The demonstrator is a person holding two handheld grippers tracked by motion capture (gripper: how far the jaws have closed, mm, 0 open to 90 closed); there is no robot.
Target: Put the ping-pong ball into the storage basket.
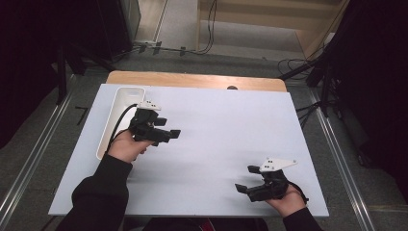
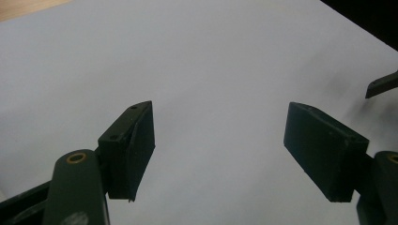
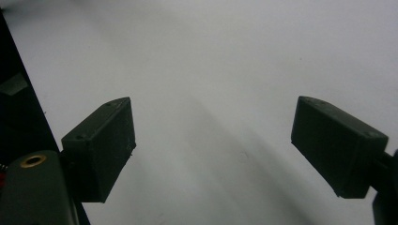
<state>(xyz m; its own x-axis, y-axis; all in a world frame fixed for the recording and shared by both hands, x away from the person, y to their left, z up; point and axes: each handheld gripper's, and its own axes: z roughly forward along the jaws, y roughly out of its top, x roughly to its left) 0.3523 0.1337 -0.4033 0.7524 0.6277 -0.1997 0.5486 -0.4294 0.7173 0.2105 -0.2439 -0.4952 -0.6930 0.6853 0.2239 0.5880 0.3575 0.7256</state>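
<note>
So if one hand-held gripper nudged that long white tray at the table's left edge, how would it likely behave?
The white tray looks thin-walled and moulded, so probably light and stiff. It lies flat, long and low, so tipping seems unlikely; it would more likely slide on the smooth white table. Pushed at one end, it may pivot.

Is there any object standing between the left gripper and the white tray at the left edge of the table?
Nothing visible does. The left gripper is open and sits just right of the white tray, with its jaws pointing away from it. The person's left hand partly overlaps the tray's near end.
</note>
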